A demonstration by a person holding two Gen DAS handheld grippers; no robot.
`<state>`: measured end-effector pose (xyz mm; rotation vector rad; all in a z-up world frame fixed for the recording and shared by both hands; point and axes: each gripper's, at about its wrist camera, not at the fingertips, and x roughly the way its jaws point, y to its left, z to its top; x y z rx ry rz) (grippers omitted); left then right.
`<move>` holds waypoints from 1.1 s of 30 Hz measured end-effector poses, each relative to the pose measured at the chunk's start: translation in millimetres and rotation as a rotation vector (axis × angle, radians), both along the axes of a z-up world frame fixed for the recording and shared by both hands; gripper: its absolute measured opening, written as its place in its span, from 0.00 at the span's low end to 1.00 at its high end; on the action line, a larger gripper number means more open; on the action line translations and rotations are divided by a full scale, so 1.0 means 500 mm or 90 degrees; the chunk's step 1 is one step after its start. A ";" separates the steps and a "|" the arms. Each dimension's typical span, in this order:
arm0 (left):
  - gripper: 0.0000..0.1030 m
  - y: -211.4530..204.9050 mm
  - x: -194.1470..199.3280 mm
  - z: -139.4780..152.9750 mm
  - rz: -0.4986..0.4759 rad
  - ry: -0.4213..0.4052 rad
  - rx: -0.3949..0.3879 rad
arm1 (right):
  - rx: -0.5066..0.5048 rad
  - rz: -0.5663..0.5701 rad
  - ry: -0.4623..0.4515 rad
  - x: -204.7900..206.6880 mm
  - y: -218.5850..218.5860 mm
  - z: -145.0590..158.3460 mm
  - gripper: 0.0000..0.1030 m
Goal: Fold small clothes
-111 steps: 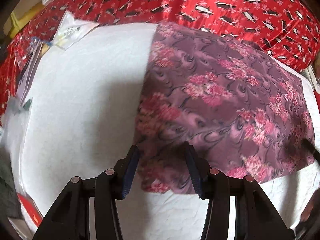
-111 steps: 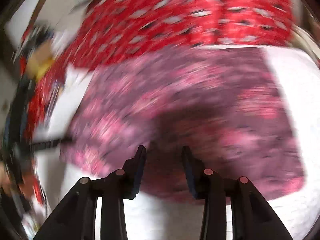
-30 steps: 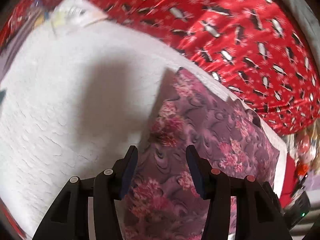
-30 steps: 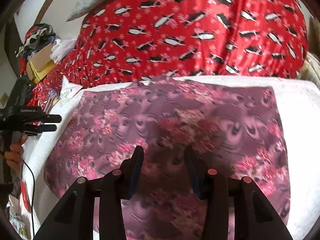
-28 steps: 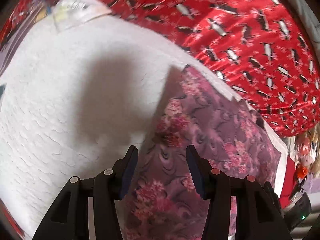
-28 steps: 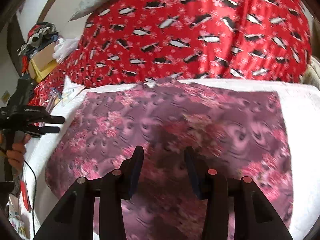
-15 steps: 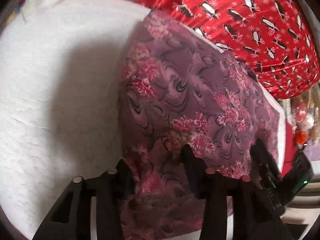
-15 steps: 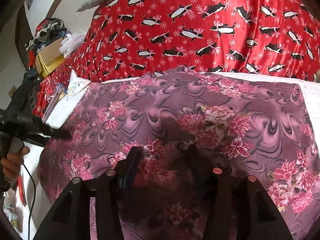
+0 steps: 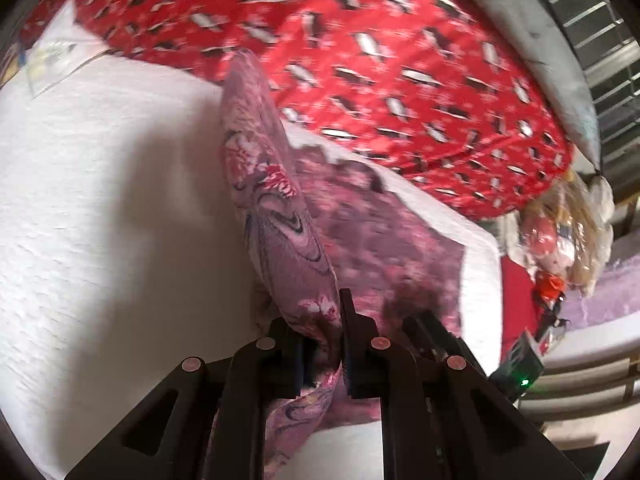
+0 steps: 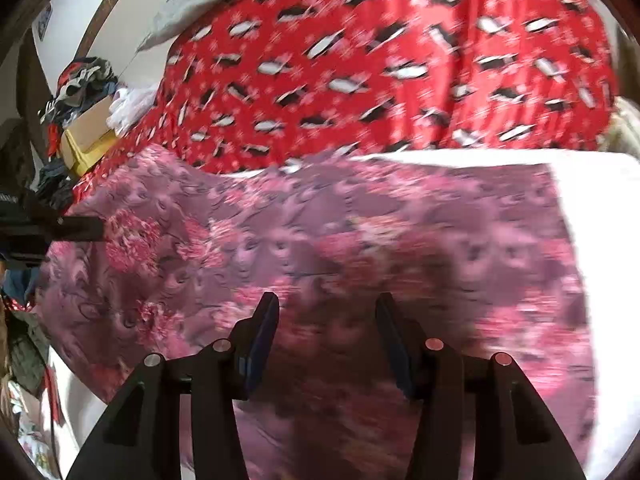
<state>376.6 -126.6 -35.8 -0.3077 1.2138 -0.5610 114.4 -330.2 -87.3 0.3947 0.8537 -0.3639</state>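
With its near edge pinched between my left gripper fingers, the floral cloth rises from the white quilted pad as a thin, limp ridge of mauve fabric printed with pink blossoms and dark swirls, while the rest of it lies flat on the pad to the right. My left jaws are clamped tight on that fold, the cloth bunching and trailing down between them. On my right side, the right gripper is spread wide and grips nothing, hovering over the same cloth, which looks smooth and slightly glossy though blurred. Beyond the pad I see a shiny red bedspread patterned with black-and-white penguins. At the far left sits a cardboard box with dark, crumpled clothing heaped on top; I cannot tell what is inside it.
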 end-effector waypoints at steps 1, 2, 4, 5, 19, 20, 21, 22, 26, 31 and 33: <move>0.11 -0.013 -0.008 0.006 -0.006 -0.001 -0.005 | -0.012 -0.015 -0.002 -0.020 -0.015 0.007 0.51; 0.11 -0.028 -0.016 0.011 -0.011 0.000 -0.012 | -0.016 -0.026 -0.005 -0.036 -0.026 0.011 0.51; 0.11 -0.047 -0.034 0.021 -0.022 0.001 -0.021 | -0.013 -0.053 -0.013 -0.071 -0.054 0.013 0.51; 0.11 -0.066 -0.043 0.025 -0.029 0.000 -0.022 | -0.004 -0.068 -0.016 -0.092 -0.071 0.008 0.51; 0.14 -0.368 -0.021 -0.159 -0.076 0.117 0.043 | 0.074 -0.069 -0.107 -0.165 -0.111 -0.039 0.51; 0.17 -0.377 -0.019 -0.171 -0.074 0.131 0.046 | 0.080 -0.069 -0.112 -0.168 -0.112 -0.040 0.51; 0.20 -0.384 -0.018 -0.180 -0.075 0.141 0.044 | 0.085 -0.069 -0.116 -0.169 -0.114 -0.041 0.51; 0.22 -0.390 -0.017 -0.186 -0.080 0.157 0.029 | 0.087 -0.069 -0.118 -0.170 -0.115 -0.041 0.51; 0.22 -0.407 -0.019 -0.173 -0.112 0.147 0.006 | 0.092 -0.069 -0.123 -0.170 -0.116 -0.041 0.51; 0.30 -0.367 0.005 -0.114 -0.069 0.027 0.053 | 0.103 -0.076 -0.115 -0.170 -0.119 -0.034 0.51; 0.33 -0.328 0.025 -0.116 -0.016 -0.002 0.086 | 0.130 -0.085 -0.103 -0.172 -0.129 -0.022 0.50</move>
